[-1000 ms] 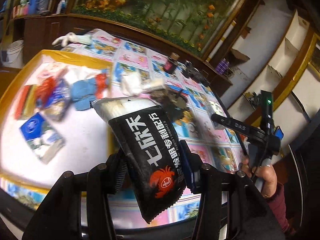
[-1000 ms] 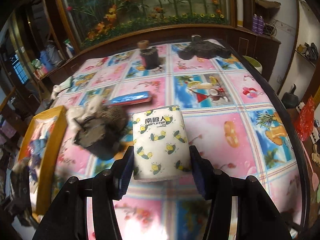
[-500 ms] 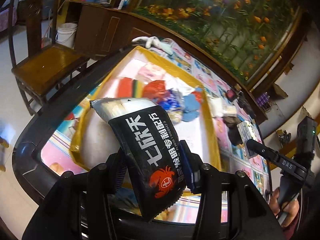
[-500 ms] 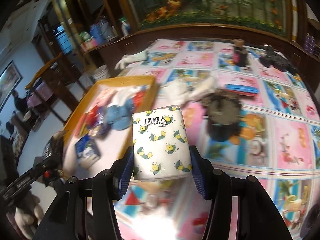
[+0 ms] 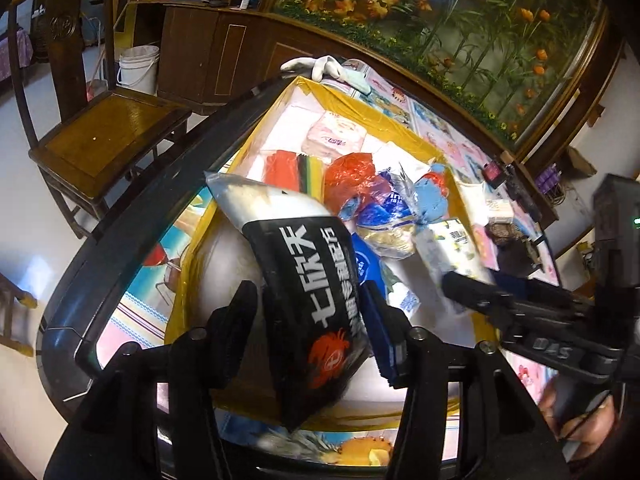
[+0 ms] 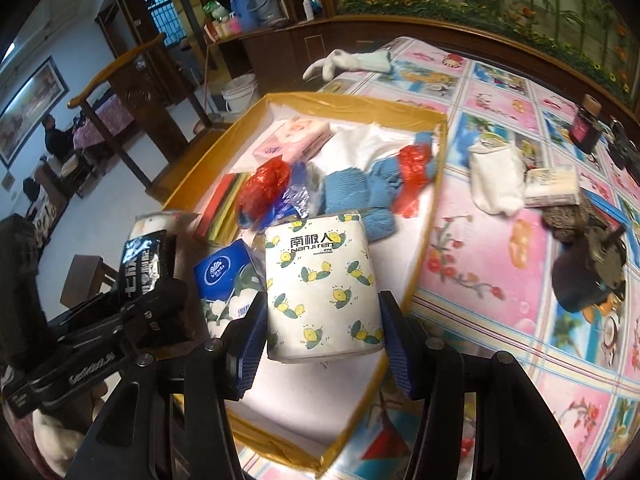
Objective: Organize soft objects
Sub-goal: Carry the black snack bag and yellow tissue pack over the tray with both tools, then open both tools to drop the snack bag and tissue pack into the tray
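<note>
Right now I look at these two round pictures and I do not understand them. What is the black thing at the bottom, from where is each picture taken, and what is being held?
There is no robot. A person carries a hand-held gripper in each hand, and a wide-angle camera on each looks forward along its two fingers.

In the left camera's picture, the left hand-held gripper has a black snack packet between its fingers; its jaws are opening. The right camera's picture shows the right hand-held gripper gripping a white tissue pack with lemon print.

Both hang over a yellow-rimmed tray on a table with a colourful cloth. In the tray lie blue knitted socks, red plastic bags, a pink tissue pack and a blue tissue pack.
</note>
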`<state>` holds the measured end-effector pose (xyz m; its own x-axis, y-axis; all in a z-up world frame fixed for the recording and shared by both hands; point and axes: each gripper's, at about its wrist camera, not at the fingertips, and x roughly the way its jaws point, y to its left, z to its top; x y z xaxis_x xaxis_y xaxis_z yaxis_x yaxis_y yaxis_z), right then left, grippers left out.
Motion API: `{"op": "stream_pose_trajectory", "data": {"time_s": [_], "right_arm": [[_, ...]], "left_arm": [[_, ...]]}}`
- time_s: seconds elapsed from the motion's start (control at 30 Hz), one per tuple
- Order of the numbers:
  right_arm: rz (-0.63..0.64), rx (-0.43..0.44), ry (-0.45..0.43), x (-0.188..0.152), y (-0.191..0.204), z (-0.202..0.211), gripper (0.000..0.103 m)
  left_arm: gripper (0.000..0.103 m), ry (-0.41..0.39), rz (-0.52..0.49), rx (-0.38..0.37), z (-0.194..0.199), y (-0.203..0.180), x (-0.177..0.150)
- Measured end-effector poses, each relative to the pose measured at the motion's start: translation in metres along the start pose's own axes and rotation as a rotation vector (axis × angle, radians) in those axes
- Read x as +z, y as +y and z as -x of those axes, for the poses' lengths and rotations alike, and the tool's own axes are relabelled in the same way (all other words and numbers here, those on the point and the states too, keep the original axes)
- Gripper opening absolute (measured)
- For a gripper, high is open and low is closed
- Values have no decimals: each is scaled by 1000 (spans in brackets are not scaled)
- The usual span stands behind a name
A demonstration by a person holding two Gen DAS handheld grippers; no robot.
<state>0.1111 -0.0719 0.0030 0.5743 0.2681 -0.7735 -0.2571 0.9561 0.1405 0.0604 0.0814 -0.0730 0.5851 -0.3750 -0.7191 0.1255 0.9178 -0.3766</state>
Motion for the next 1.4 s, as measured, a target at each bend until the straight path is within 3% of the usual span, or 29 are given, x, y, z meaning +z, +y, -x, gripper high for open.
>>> {"op": "stream_pose_trajectory", "data": {"time_s": [0.07, 0.13, 0.23, 0.37, 0.5, 0.57, 0.63, 0.77, 0.97, 1.13, 1.27, 1.4], "right_arm": [[0, -19, 10, 5, 3, -10, 54], [0, -47, 10, 10, 5, -17, 62], [-14, -13, -5, 13, 6, -15, 72], [-4, -27, -48, 7, 2, 3, 75], [10, 49, -24, -4, 3, 15, 75], [11, 124, 15, -9, 5, 14, 74], [2, 193, 60, -12, 7, 8, 73], [-5, 183, 91, -6, 4, -8, 73], [-19, 104, 65, 17, -2, -25, 74], [-4, 56, 33, 23, 3, -33, 74], [-25, 64, -52, 13, -7, -7, 75], [-41, 24, -150, -10, -28, 26, 81]], "left_arm": [[56, -10, 6, -7, 2, 3, -1], [56, -9, 9, -11, 3, 3, -1], [56, -7, 1, -9, 5, 3, -2], [56, -28, 8, -11, 16, 3, -2], [56, -63, 0, -42, 29, 1, 3], [56, -25, 12, -103, 24, 0, 8], [56, 29, 30, -116, 12, 1, 15], [56, 144, 47, -63, -24, 0, 30], [63, 114, 18, 14, -37, -12, 43], [63, 6, 38, -38, -8, -7, 33], [63, -99, 0, -45, 26, -16, 20], [63, -144, -42, -61, 42, -39, 7]]}}
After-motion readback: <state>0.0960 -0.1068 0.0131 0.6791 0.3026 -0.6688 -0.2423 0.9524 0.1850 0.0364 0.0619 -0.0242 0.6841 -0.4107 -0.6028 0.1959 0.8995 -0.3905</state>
